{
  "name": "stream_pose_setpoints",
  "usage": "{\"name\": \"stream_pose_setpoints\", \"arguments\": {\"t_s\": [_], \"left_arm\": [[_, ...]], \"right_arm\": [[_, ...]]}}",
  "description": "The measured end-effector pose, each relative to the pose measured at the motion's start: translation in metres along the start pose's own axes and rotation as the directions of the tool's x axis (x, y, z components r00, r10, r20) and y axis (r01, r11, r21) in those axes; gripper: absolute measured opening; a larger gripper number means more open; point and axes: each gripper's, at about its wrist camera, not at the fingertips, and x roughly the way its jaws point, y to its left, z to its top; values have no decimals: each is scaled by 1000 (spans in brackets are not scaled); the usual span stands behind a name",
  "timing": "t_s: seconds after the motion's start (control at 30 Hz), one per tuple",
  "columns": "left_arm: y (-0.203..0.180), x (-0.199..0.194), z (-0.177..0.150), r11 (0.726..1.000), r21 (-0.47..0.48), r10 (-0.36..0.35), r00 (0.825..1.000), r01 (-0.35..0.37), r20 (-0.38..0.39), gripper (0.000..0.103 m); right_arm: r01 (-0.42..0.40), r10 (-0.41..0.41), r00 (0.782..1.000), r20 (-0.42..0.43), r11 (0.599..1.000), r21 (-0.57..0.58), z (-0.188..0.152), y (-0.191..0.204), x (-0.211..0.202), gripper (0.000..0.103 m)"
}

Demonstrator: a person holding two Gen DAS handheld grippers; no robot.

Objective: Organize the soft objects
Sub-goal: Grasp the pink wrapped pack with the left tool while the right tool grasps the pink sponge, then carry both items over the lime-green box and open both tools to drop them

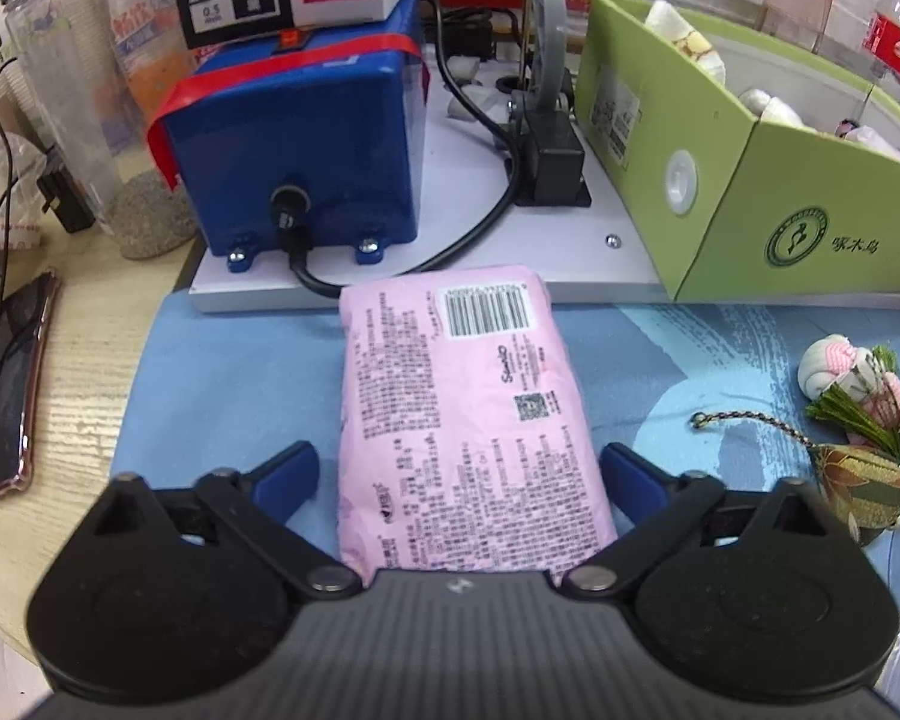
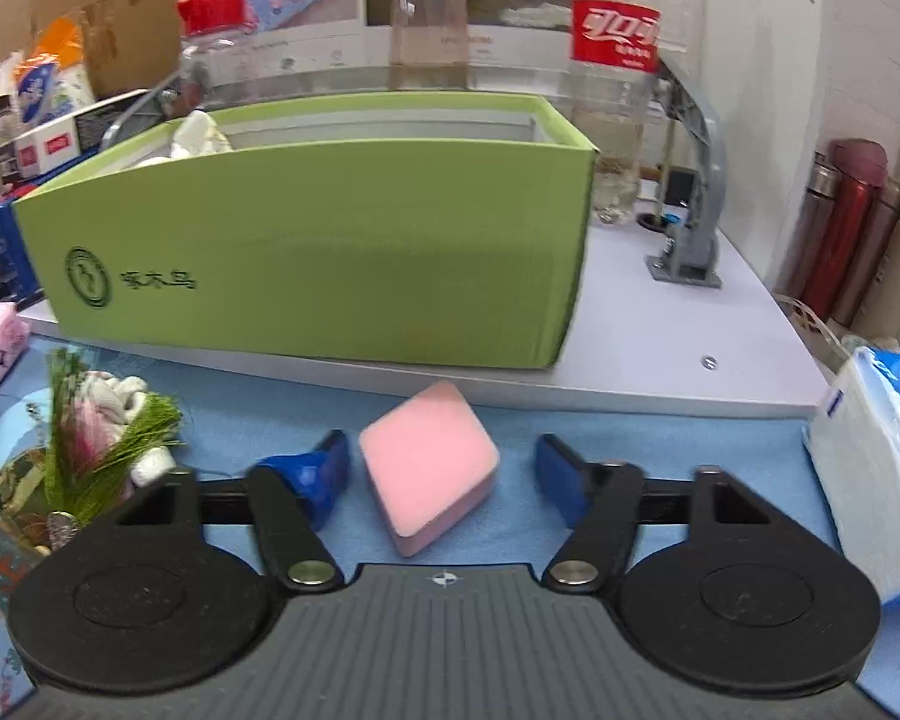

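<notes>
A pink tissue pack (image 1: pixel 462 396) lies lengthwise on the blue mat (image 1: pixel 222 372), barcode side up. My left gripper (image 1: pixel 459 468) straddles its near end. A sliver of mat shows beside the left finger, so the jaws stand open around the pack. In the right wrist view a pink sponge block (image 2: pixel 429 462) rests on the mat, turned corner-on. My right gripper (image 2: pixel 444 468) is open around it, with both blue fingers (image 2: pixel 318 474) clear of its sides. Behind stands the green cardboard box (image 2: pixel 330 258), which holds a few white soft items (image 1: pixel 690 42).
A tasselled fabric charm (image 1: pixel 858 420) lies on the mat, right of the pack. A blue box device (image 1: pixel 294 138) with a black cable stands on the white platform (image 2: pixel 660 330). A phone (image 1: pixel 6 390) lies far left. A blue-and-white tissue pack (image 2: pixel 870 468) and bottles (image 2: pixel 615 78) are at right.
</notes>
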Motion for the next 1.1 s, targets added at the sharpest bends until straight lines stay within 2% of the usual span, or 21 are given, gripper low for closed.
{"name": "stream_pose_setpoints", "arguments": {"t_s": [0.03, 0.07, 0.17, 0.27, 0.33, 0.4, 0.53, 0.6, 0.7, 0.83, 0.93, 0.97, 1.03, 1.1], "left_arm": [[1, -6, -1, 1000, -2, -10, 1000, 10, 14, 68], [2, -11, -1, 1000, -2, -10, 1000, 10, 11, 65], [7, -19, -2, 999, -15, -29, 1000, 29, 5, 64], [15, -33, 2, 994, -39, -104, 995, 104, 4, 64], [16, -47, 14, 990, -42, -134, 990, 135, 32, 64], [10, -61, 34, 988, -27, -147, 986, 150, 78, 64], [-20, -81, 91, 983, 32, -182, 968, 179, 173, 64], [-38, -80, 118, 978, 50, -207, 960, 201, 189, 64], [-66, -67, 149, 971, 75, -237, 956, 227, 171, 64], [-106, -42, 165, 964, 120, -253, 956, 237, 146, 64], [-128, -22, 168, 967, 154, -223, 967, 204, 121, 69], [-133, -17, 168, 969, 164, -207, 970, 186, 124, 83], [-138, -14, 165, 975, 165, -174, 973, 148, 152, 102], [-140, -17, 162, 976, 177, -161, 970, 128, 182, 102]], "right_arm": [[3, -3, 1000, 0, 1000, -4, 0, 1, 0, 24], [2, -2, 1000, 1, 1000, -6, 0, 0, -1, 22], [-10, 10, 1000, 1, 1000, -2, -3, -2, -7, 20], [-47, 46, 999, 20, 998, 38, -5, -10, -25, 20], [-59, 56, 997, 61, 997, 44, 0, -15, -44, 20], [-66, 61, 992, 112, 997, 40, 14, -18, -63, 21], [-51, 52, 971, 233, 999, -8, 72, -17, -81, 22], [-41, 49, 967, 250, 998, -39, 100, -12, -71, 22], [-47, 60, 973, 222, 997, -66, 133, -6, -37, 23], [-64, 74, 982, 174, 996, -62, 157, -3, 3, 23], [-93, 100, 984, 150, 994, -51, 162, -1, 24, 26], [-105, 111, 984, 139, 993, -48, 161, 0, 30, 28], [-107, 112, 987, 115, 993, -45, 158, 2, 41, 30], [-78, 78, 995, 65, 997, -15, 158, 2, 50, 31]]}}
